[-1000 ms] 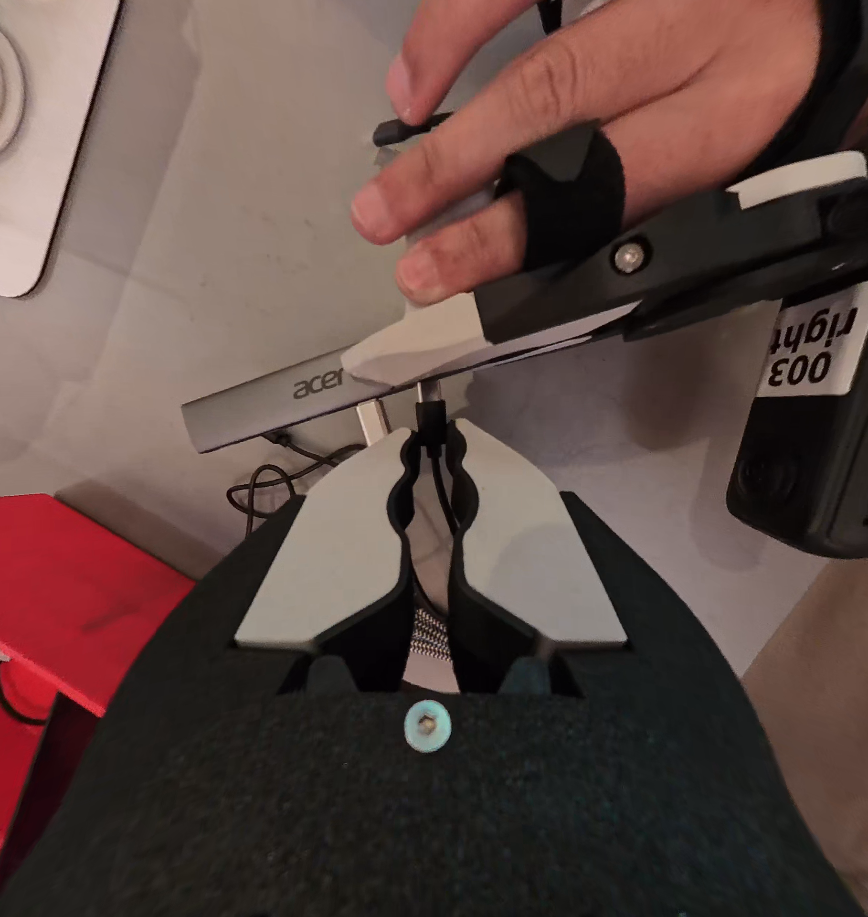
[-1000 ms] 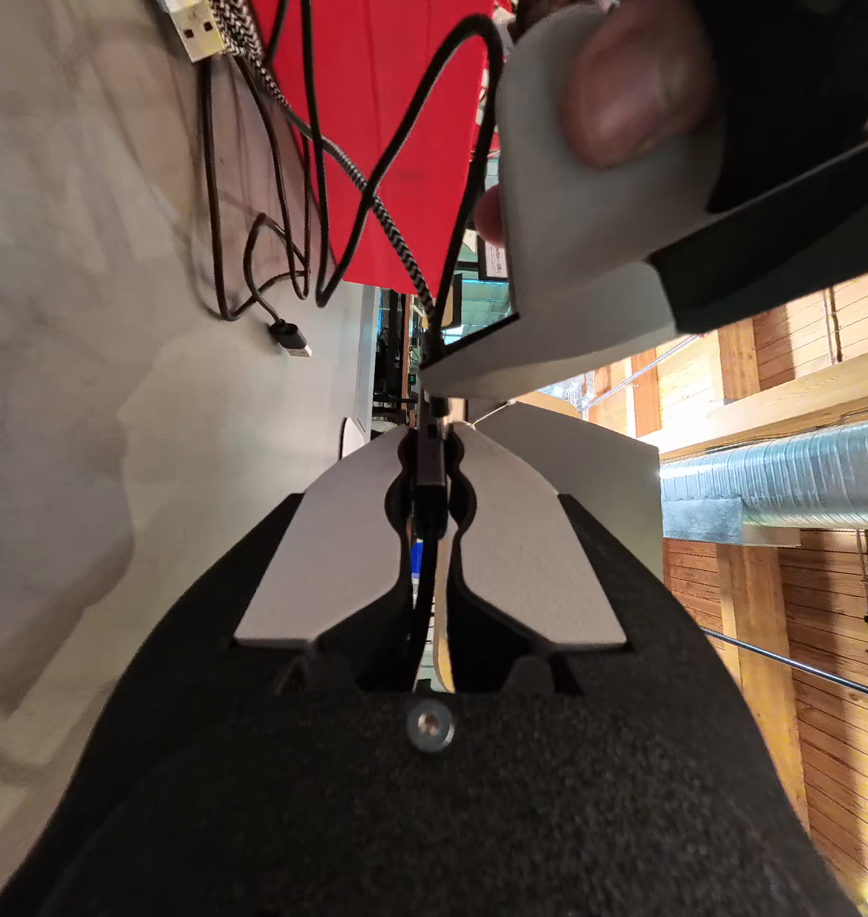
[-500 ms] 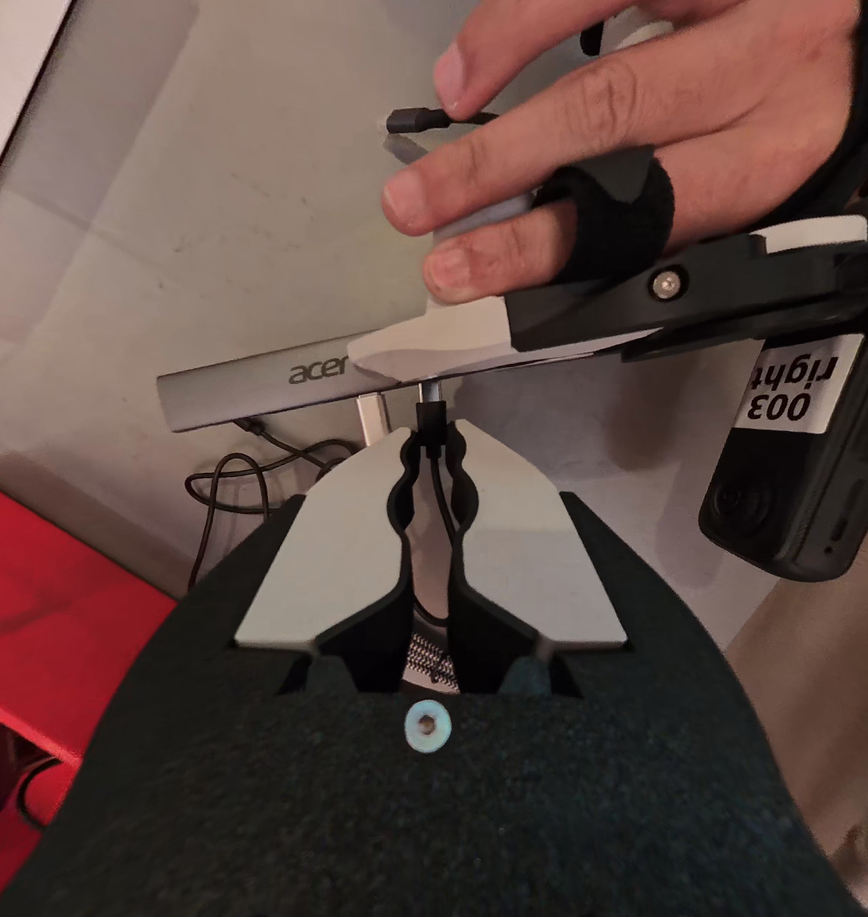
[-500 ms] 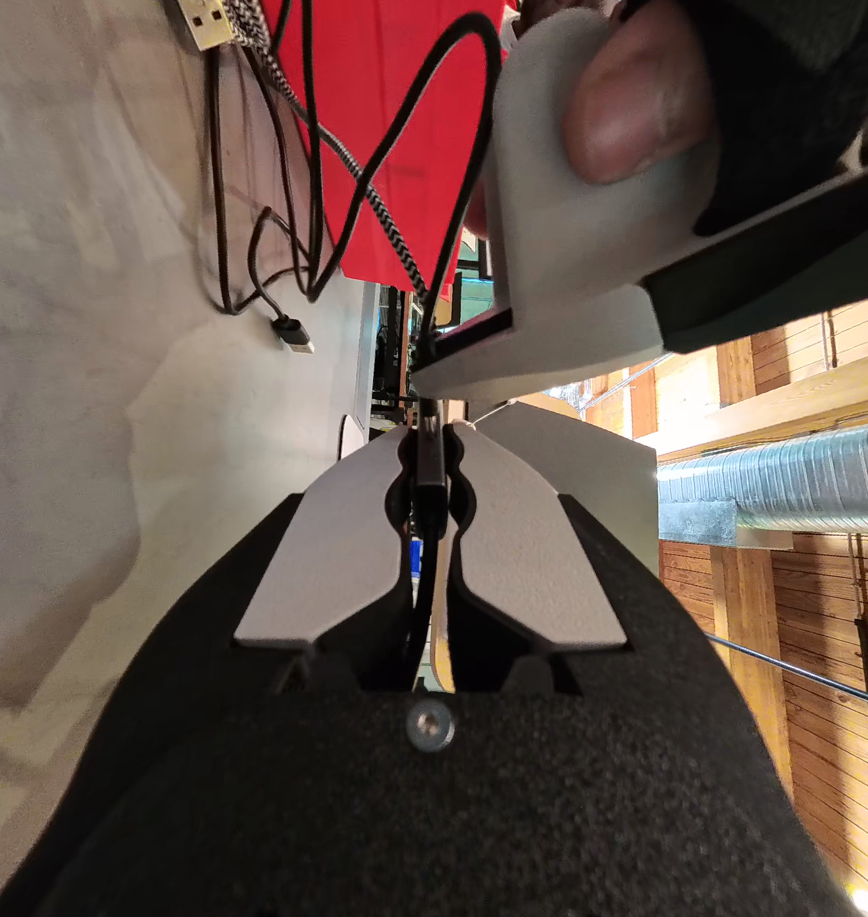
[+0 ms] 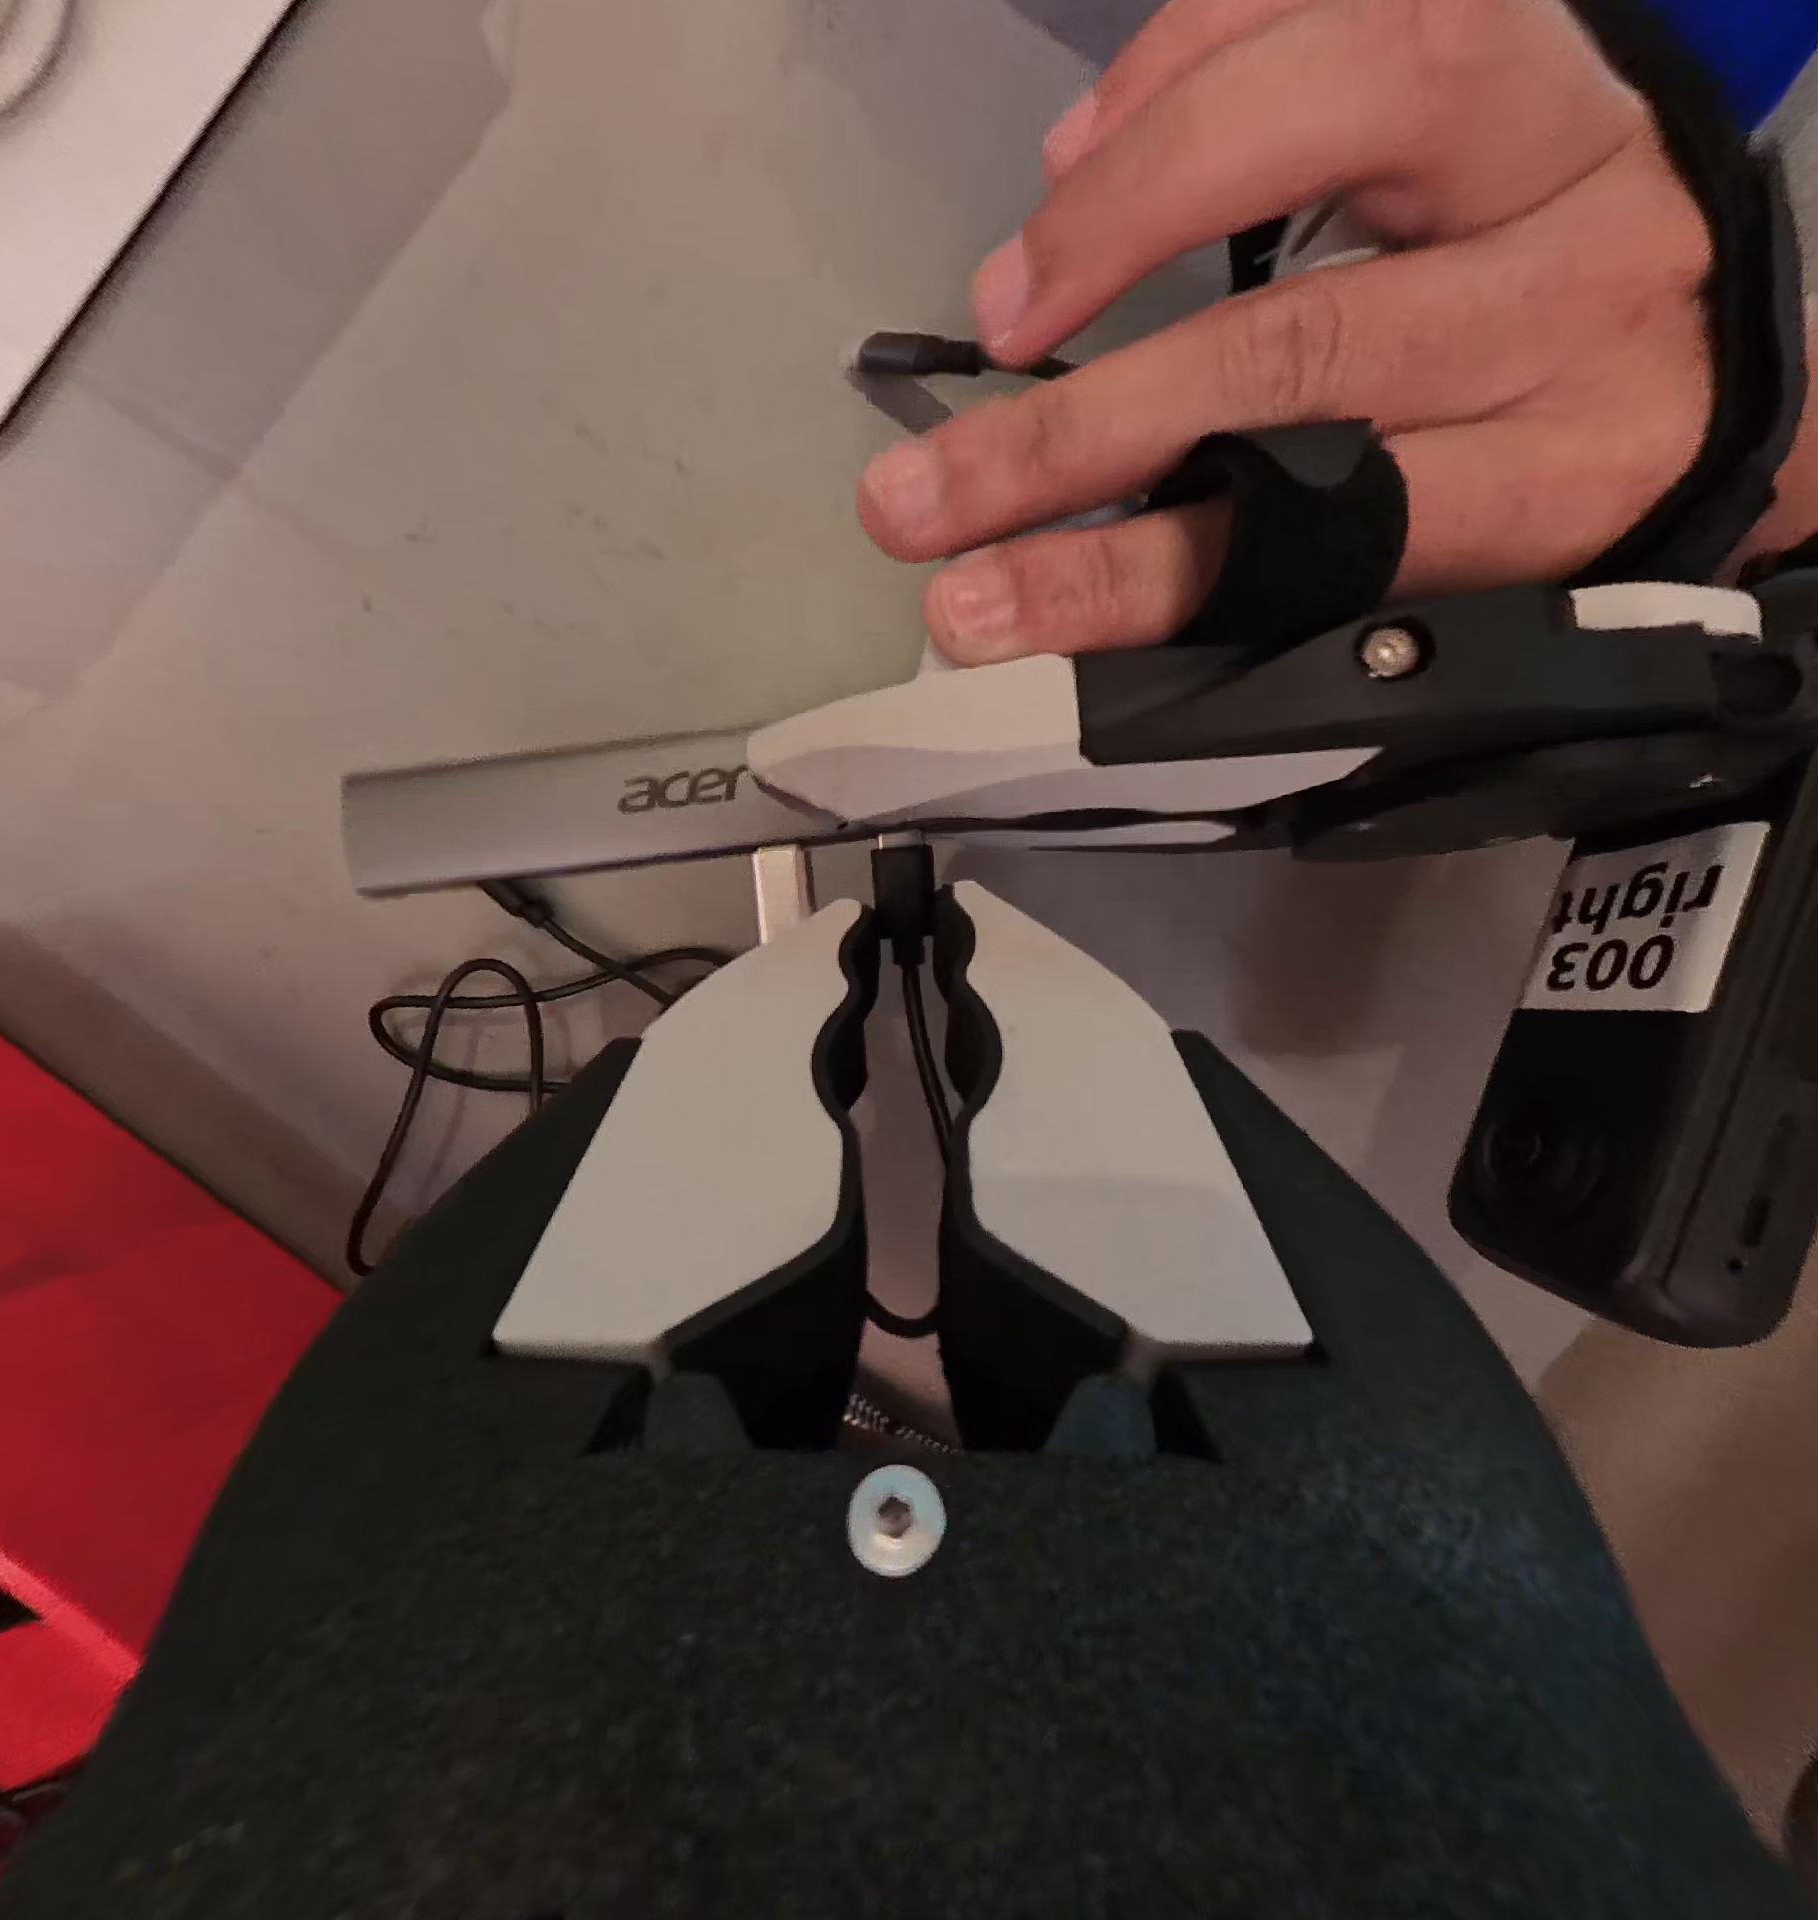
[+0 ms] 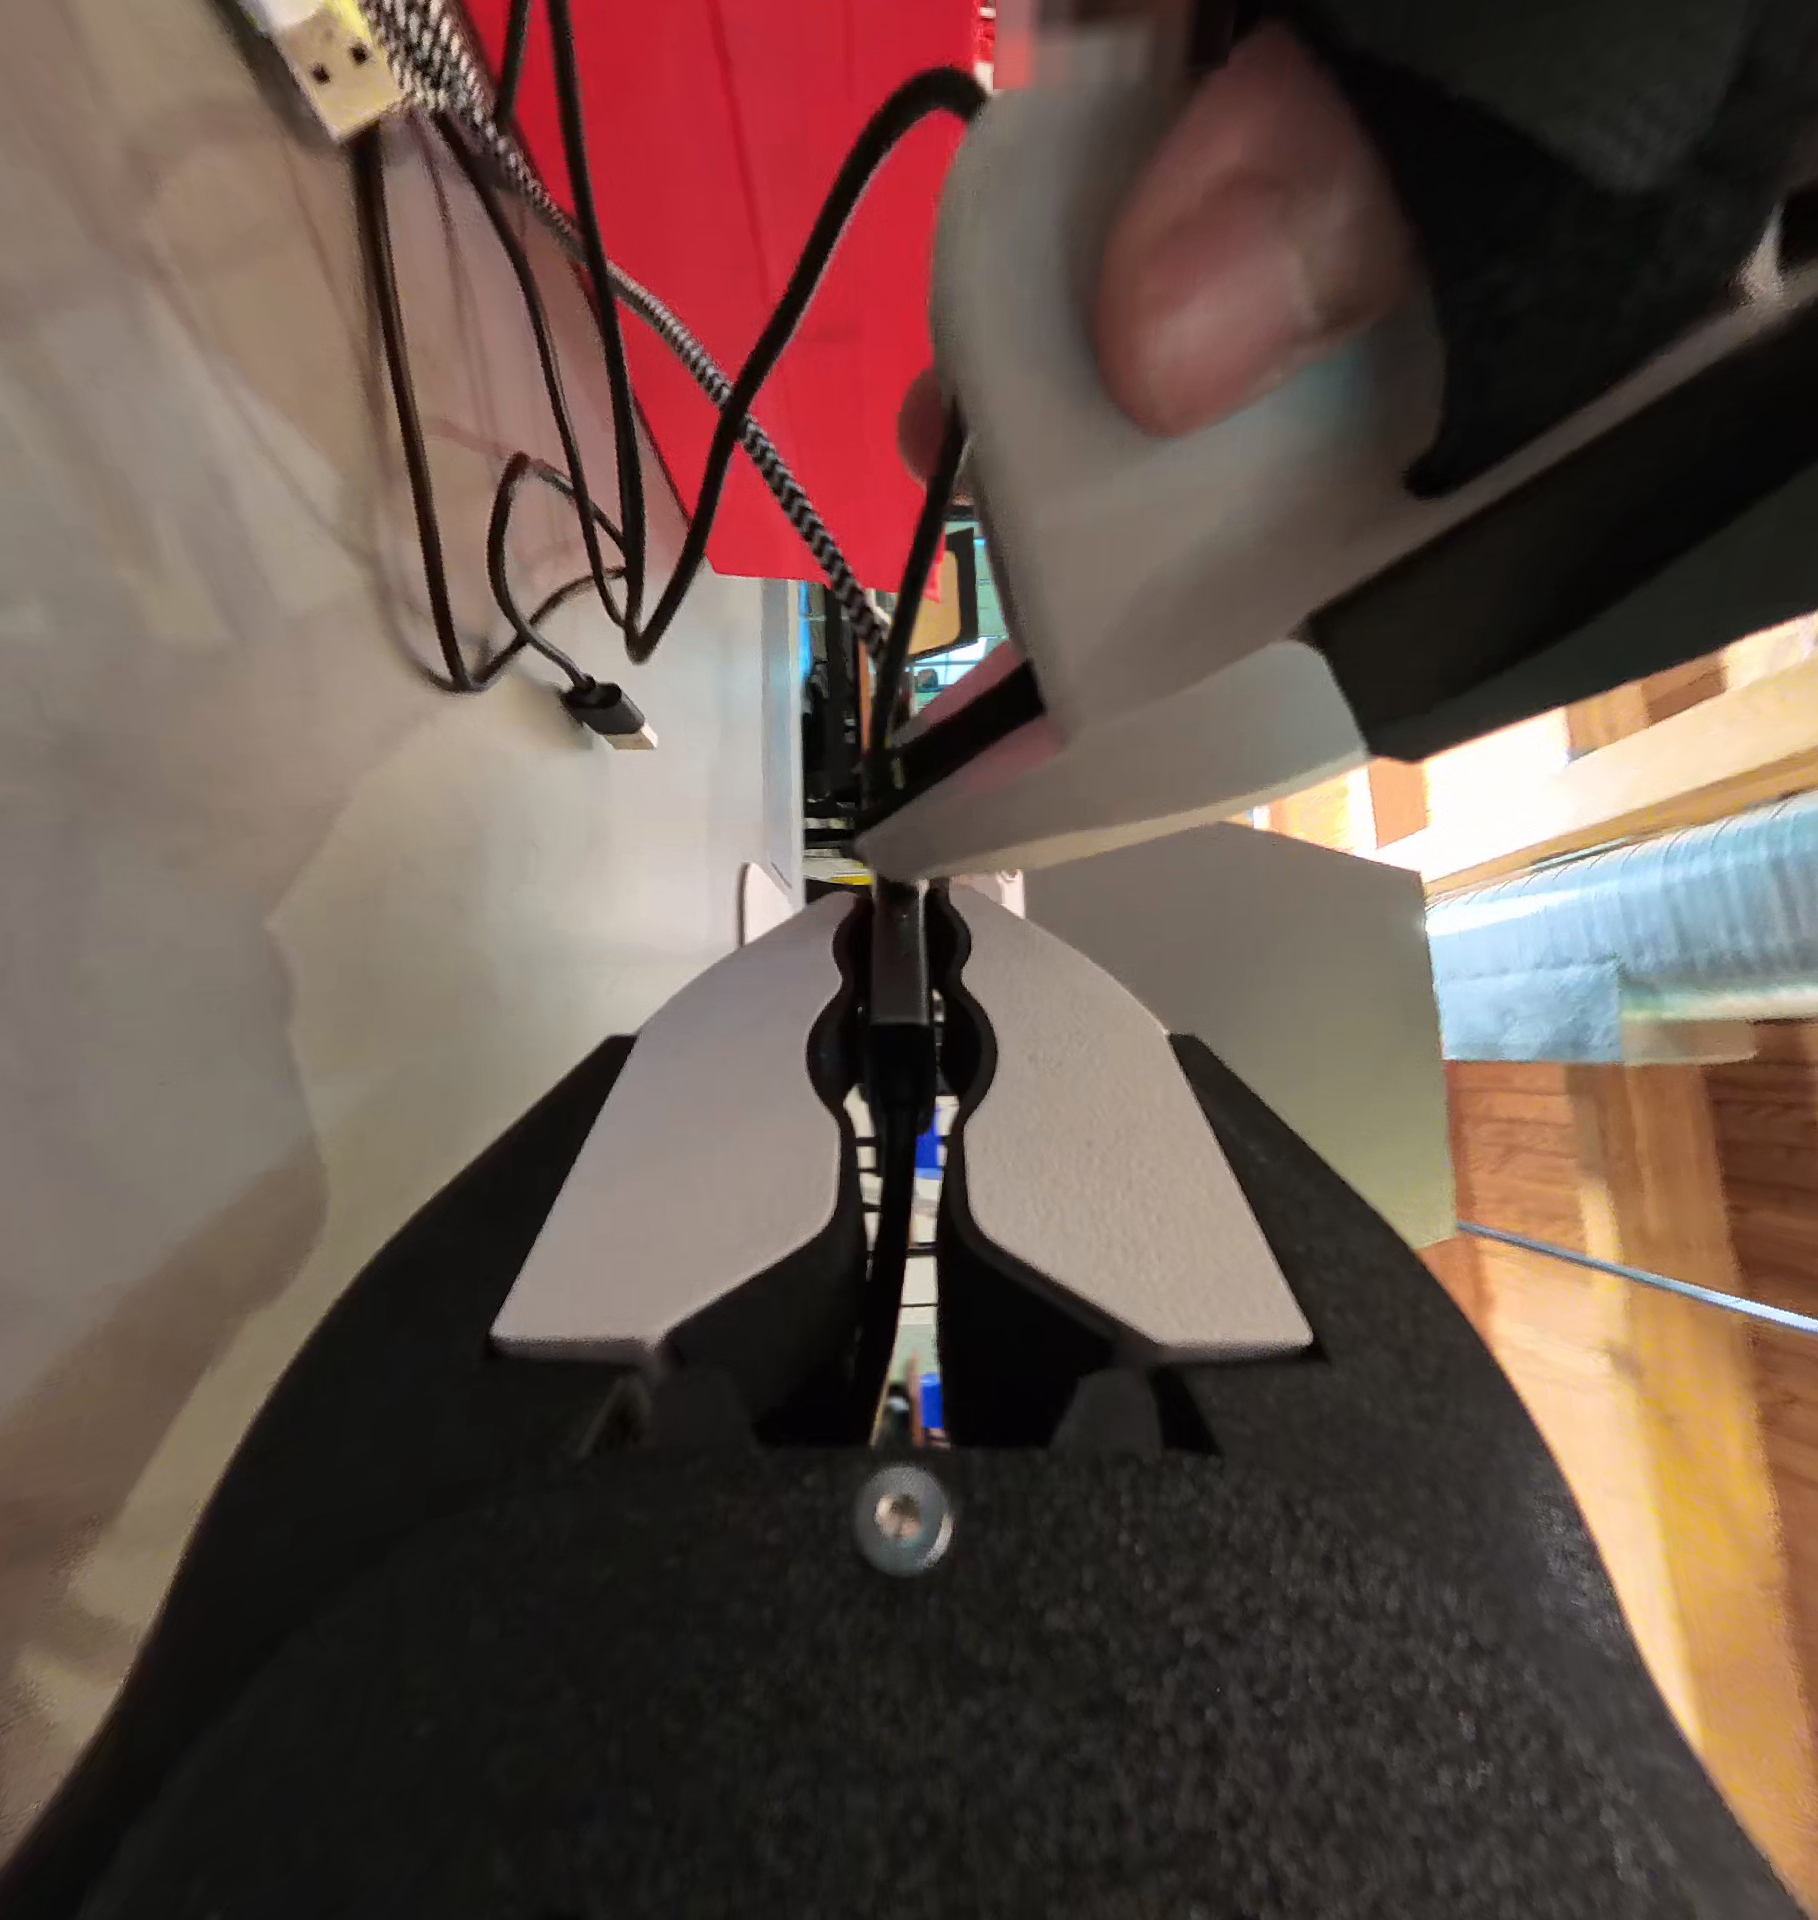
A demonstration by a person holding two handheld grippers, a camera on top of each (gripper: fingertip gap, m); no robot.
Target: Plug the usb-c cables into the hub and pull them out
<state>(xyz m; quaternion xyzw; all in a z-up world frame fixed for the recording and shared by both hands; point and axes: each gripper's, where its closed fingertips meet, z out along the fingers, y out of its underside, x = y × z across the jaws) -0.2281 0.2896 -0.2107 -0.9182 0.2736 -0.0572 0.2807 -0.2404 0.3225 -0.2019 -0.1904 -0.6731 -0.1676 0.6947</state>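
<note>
Pinching the black usb-c plug (image 5: pixel 903 885) at its moulded shell, the left gripper (image 5: pixel 903 940) has its jaws pressed onto it right below the grey hub (image 5: pixel 552 831). The right gripper (image 6: pixel 900 966) clamps the hub's end, jaws tight on it, holding it above the counter (image 5: pixel 469 499). The hub looks light, rigid and smooth, likely to slip; the cable is limp, so grip the shell, never the cord. A silver plug (image 5: pixel 780 894) sits beside it. No containers visible.

Left gripper (image 5: pixel 905 914): black textured body, grey scalloped fingers (image 5: pixel 707 1132), silver hex screw (image 5: pixel 896 1535) at 6 o'clock; hand (image 5: pixel 1331 343) wears black finger strap (image 5: pixel 1310 530).
</note>
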